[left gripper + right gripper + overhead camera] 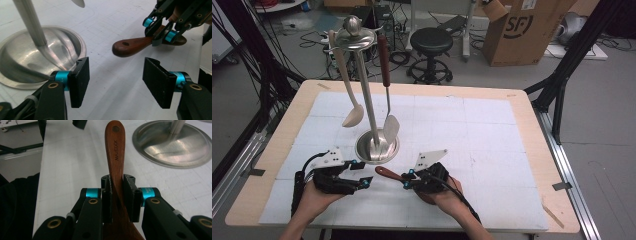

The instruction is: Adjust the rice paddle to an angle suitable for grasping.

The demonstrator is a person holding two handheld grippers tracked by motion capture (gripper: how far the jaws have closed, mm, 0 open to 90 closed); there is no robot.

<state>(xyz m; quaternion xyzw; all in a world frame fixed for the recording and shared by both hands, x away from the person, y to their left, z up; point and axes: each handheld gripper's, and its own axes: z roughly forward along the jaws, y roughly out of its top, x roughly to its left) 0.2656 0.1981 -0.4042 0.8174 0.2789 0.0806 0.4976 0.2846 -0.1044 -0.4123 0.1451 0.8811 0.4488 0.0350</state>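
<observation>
A: Wooden-handled utensil [116,157] — position? 
B: Low over the white mat [492,130] on the counter [532,150], near the person's edge, just in front of the steel stand's dished base [364,150]. Right gripper [117,192] has its fingers [130,195] clamped on the handle's narrow part, one pad on each side. The rounded handle end, with its hanging hole, points away from the gripper toward the left gripper. Lettering runs along the handle; too small to read with certainty. The working end is hidden under the gripper body.

A: Left gripper [116,82]? 
B: Fingers [80,80] well apart, nothing between them. It sits beside the base, facing the handle end, not touching it.

A: Stand [367,95]? 
B: Upright steel post with a round cap and knob on top. A pale ladle [347,85] hangs on its left side. A turner [388,100] with a dark wooden handle hangs on its right side, blade down near the base rim.

A: Background? 
B: Black stool [431,45] and cardboard box [524,30] on the floor beyond the counter.
</observation>
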